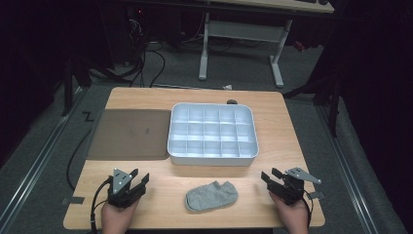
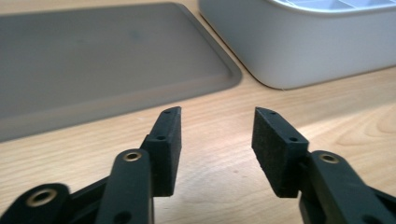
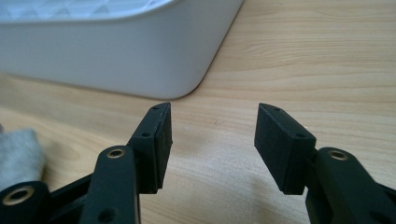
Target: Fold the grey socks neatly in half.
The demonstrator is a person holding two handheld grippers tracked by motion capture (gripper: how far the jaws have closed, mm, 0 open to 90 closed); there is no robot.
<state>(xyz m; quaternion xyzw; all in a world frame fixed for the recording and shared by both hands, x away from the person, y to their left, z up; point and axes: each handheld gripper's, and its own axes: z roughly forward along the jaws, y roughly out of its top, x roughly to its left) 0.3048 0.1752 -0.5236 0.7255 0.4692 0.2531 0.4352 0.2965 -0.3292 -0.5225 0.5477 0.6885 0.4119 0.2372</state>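
A grey ankle sock lies flat on the wooden table near its front edge, between my two hands. Behind it stands a white tray divided into several small compartments, with nothing in them that I can make out. My left gripper rests low at the front left, open, with bare wood between its pads. At the front right my right gripper is open too, nothing between its pads. The sock's edge shows at the left of the right gripper view, the tray's corner ahead.
A flat grey mat lies left of the tray, its corner in front of my left gripper. A small dark object sits at the table's far edge. Beyond the table stand a white desk frame and cables on the floor.
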